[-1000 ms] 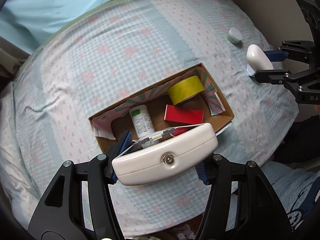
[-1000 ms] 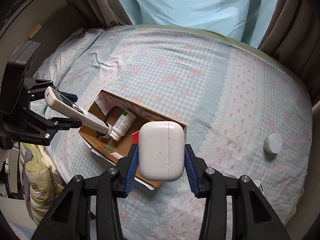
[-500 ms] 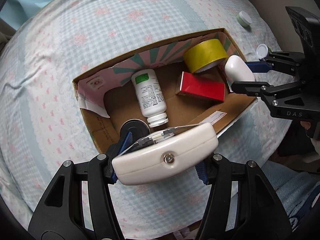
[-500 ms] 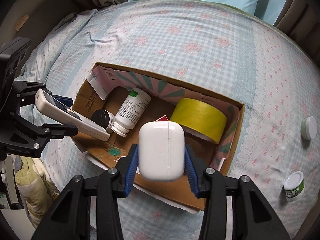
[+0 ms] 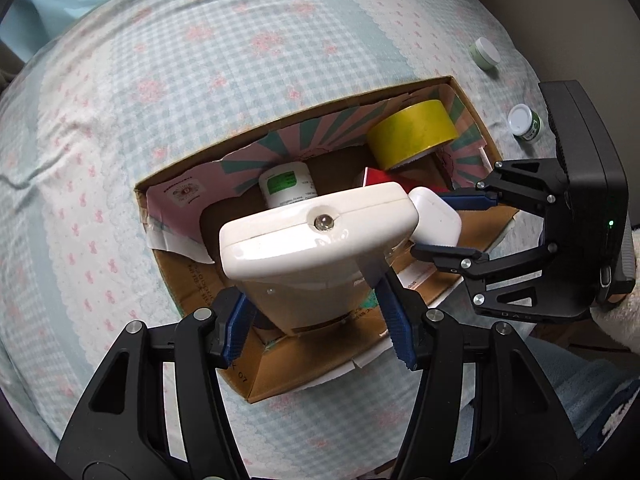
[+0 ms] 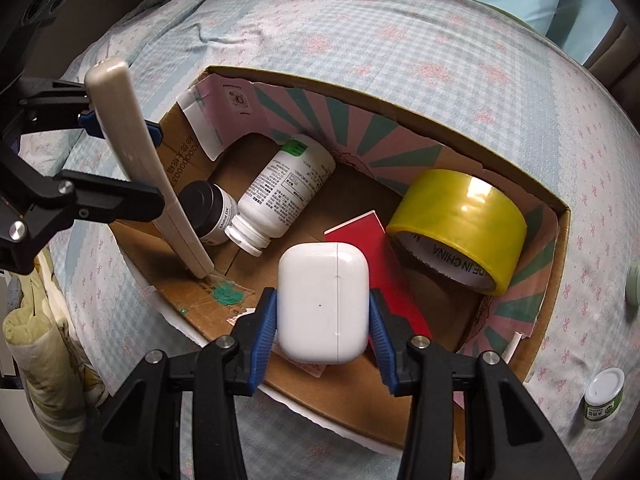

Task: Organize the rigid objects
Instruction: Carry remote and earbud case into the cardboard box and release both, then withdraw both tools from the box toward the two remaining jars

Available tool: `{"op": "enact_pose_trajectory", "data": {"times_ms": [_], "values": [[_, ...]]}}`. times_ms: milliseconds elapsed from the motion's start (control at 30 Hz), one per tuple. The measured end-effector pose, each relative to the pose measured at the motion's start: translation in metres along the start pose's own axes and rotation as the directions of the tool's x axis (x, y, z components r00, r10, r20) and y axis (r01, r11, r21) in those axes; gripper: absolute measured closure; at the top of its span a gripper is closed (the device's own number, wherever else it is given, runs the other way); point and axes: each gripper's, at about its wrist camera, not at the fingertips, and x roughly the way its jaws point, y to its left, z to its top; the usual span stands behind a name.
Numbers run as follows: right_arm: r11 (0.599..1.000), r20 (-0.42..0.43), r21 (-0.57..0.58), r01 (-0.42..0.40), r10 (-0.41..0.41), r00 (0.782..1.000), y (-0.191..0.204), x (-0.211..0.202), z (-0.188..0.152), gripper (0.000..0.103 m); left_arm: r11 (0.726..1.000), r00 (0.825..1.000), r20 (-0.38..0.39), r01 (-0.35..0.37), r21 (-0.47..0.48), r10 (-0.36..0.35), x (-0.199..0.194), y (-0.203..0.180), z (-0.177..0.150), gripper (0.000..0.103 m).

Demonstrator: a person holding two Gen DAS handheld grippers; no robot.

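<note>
An open cardboard box [image 6: 532,196] [image 5: 280,376] lies on the bed. It holds a yellow tape roll [image 6: 460,224] [image 5: 412,132], a white pill bottle [image 6: 284,188] [image 5: 284,184], a dark-capped jar [image 6: 208,210] and a red card [image 6: 380,256]. My left gripper [image 5: 316,316] [image 6: 120,160] is shut on a cream remote control [image 5: 316,240] [image 6: 140,168], tilted nose-down with its tip on the box floor. My right gripper [image 6: 322,332] [image 5: 452,222] is shut on a white earbud case [image 6: 323,304] [image 5: 436,216], held low inside the box over the red card.
The bed has a checked blue and pink floral cover [image 5: 160,60]. A small white-lidded green jar [image 6: 602,396] [image 5: 525,122] and a pale green lid [image 5: 485,53] lie on the cover to the right of the box. Curtains hang behind the bed.
Both grippers have moved down into the box. The remote has tipped from level to nose-down, its tip now on the box floor. The earbud case sits lower, over the red card.
</note>
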Motion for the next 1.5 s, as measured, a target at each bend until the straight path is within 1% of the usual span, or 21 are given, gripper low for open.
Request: {"op": "enact_pose_trajectory", "data": {"times_ms": [33, 67, 100, 133, 167, 200, 233, 267, 333, 400, 467, 600, 700, 800, 1000, 1133, 1233, 1433, 1500], "values": [[1.0, 0.006, -0.003, -0.003, 0.003, 1.0, 0.002, 0.001, 0.0, 0.062, 1.0, 1.0, -0.005, 0.013, -0.018, -0.013, 0.001, 0.003, 0.001, 0.047], [1.0, 0.011, -0.007, -0.003, 0.004, 1.0, 0.003, 0.002, 0.001, 0.062, 0.999, 1.0, 0.001, 0.025, -0.036, -0.025, 0.001, 0.006, 0.002, 0.036], [1.0, 0.011, -0.012, -0.005, 0.005, 1.0, 0.005, 0.003, 0.002, 0.062, 0.998, 1.0, 0.007, 0.026, -0.053, -0.026, 0.0, 0.008, 0.003, 0.008], [1.0, 0.007, -0.017, -0.007, 0.007, 1.0, 0.007, 0.004, 0.003, 0.061, 0.998, 1.0, 0.01, 0.022, -0.065, -0.022, -0.001, 0.01, 0.003, 0.001], [1.0, 0.006, -0.021, -0.01, 0.01, 1.0, 0.009, 0.005, 0.003, 0.045, 0.997, 0.999, 0.021, 0.027, -0.073, -0.026, -0.003, 0.013, 0.002, 0.0], [1.0, 0.012, -0.025, -0.011, 0.011, 1.0, 0.01, 0.004, 0.003, 0.032, 0.996, 0.999, 0.022, 0.036, -0.076, -0.034, -0.004, 0.015, 0.001, 0.0], [1.0, 0.025, -0.029, -0.008, 0.009, 1.0, 0.011, 0.001, 0.003, 0.007, 0.996, 0.999, 0.024, 0.034, -0.08, -0.032, -0.006, 0.016, 0.0, 0.0], [1.0, 0.042, -0.031, -0.001, 0.003, 0.999, 0.012, -0.002, 0.003, 0.001, 0.996, 0.999, 0.026, 0.023, -0.083, -0.021, -0.007, 0.018, -0.003, 0.0], [1.0, 0.057, -0.021, -0.002, 0.003, 0.998, 0.01, -0.008, 0.002, 0.001, 0.996, 1.0, 0.028, 0.006, -0.088, -0.004, -0.01, 0.021, -0.009, 0.0], [1.0, 0.05, 0.0, -0.024, 0.024, 0.998, 0.006, -0.011, 0.001, 0.001, 0.995, 0.999, 0.032, 0.0, -0.098, 0.003, -0.014, 0.027, -0.016, 0.0], [1.0, 0.056, 0.011, -0.016, 0.015, 0.998, 0.002, -0.015, -0.001, 0.001, 0.993, 1.0, 0.03, -0.005, -0.115, 0.008, -0.015, 0.031, -0.021, 0.0], [1.0, 0.048, 0.014, 0.009, -0.01, 0.999, 0.0, -0.019, -0.001, 0.001, 0.987, 0.999, 0.037, 0.018, -0.159, -0.012, -0.019, 0.036, -0.026, 0.0], [0.999, 0.038, 0.041, 0.011, -0.013, 0.999, -0.002, -0.026, 0.001, 0.001, 0.986, 0.999, 0.053, 0.004, -0.169, 0.005, -0.027, 0.033, -0.027, 0.0], [0.998, 0.053, 0.057, 0.006, -0.009, 0.999, -0.004, -0.035, 0.003, 0.001, 0.986, 0.998, 0.059, -0.011, -0.169, 0.022, -0.035, 0.028, -0.024, 0.0], [0.999, 0.054, 0.043, 0.019, -0.021, 0.998, -0.004, -0.056, 0.005, 0.001, 0.988, 0.994, 0.091, -0.051, -0.149, 0.065, -0.053, 0.012, -0.022, 0.0], [0.999, 0.077, 0.037, 0.035, -0.037, 0.996, -0.005, -0.083, 0.004, 0.001, 0.987, 0.989, 0.109, -0.082, -0.135, 0.097, -0.071, -0.004, -0.022, 0.0], [0.997, 0.103, 0.058, 0.042, -0.047, 0.994, -0.01, -0.111, 0.001, 0.001, 0.987, 0.986, 0.125, -0.098, -0.126, 0.113, -0.091, -0.018, -0.024, 0.0], [0.992, 0.159, 0.102, 0.069, -0.085, 0.984, -0.028, -0.177, -0.011, 0.001, 0.975, 0.969, 0.15, -0.179, -0.128, 0.198, -0.136, -0.051, -0.024, 0.0], [0.985, 0.163, 0.145, 0.089, -0.113, 0.98, -0.039, -0.199, -0.018, 0.001, 0.969, 0.964, 0.148, -0.202, -0.144, 0.223, -0.145, -0.066, -0.022, 0.0]]}}
